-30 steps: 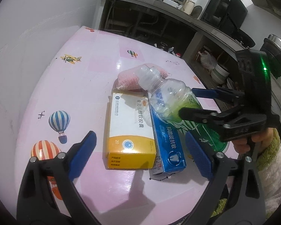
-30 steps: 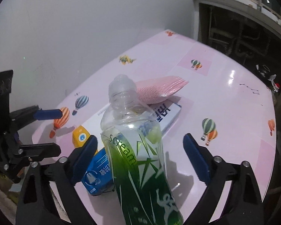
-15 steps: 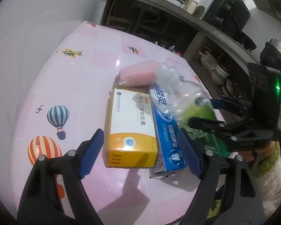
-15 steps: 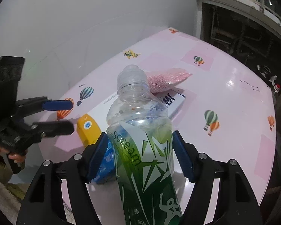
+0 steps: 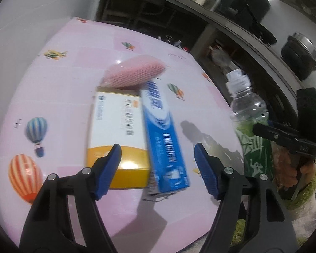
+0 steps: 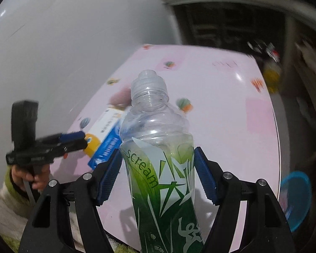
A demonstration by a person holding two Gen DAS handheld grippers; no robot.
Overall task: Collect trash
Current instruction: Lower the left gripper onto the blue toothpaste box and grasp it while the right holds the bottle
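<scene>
My right gripper (image 6: pixel 157 175) is clamping the upright green bottle (image 6: pixel 158 147) off the worktop (image 6: pixel 231 109). My left gripper (image 5: pixel 158 168), tilted down, is closing its fingers (image 5: pixel 107 168) over the yellow box (image 5: pixel 115 126) and blue box (image 5: pixel 164 139), touching neither.

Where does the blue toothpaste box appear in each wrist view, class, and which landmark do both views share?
Left wrist view: blue toothpaste box lies centre, between the left hand-held gripper fingers, whose jaws are closing.
Right wrist view: it sits at middle left, partly hidden behind the clear bottle.
Shared landmark: the yellow-and-white box touching its side on the pink table.
</scene>
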